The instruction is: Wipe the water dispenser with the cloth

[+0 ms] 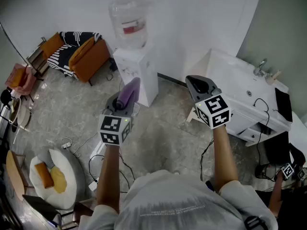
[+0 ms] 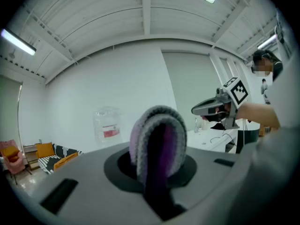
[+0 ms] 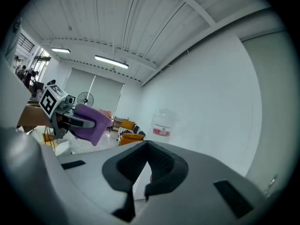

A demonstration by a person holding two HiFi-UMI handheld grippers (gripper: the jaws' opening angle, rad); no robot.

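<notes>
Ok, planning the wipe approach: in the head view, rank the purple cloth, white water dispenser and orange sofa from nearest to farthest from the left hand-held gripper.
1. purple cloth, clamped between the jaws of the left hand-held gripper.
2. white water dispenser, straight ahead by the wall.
3. orange sofa, farther back on the left.

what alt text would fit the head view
Seen from above, a person's left gripper holds a folded purple cloth out toward a white floor-standing water dispenser topped by a clear bottle. The right gripper, fingers shut, is empty.
</notes>
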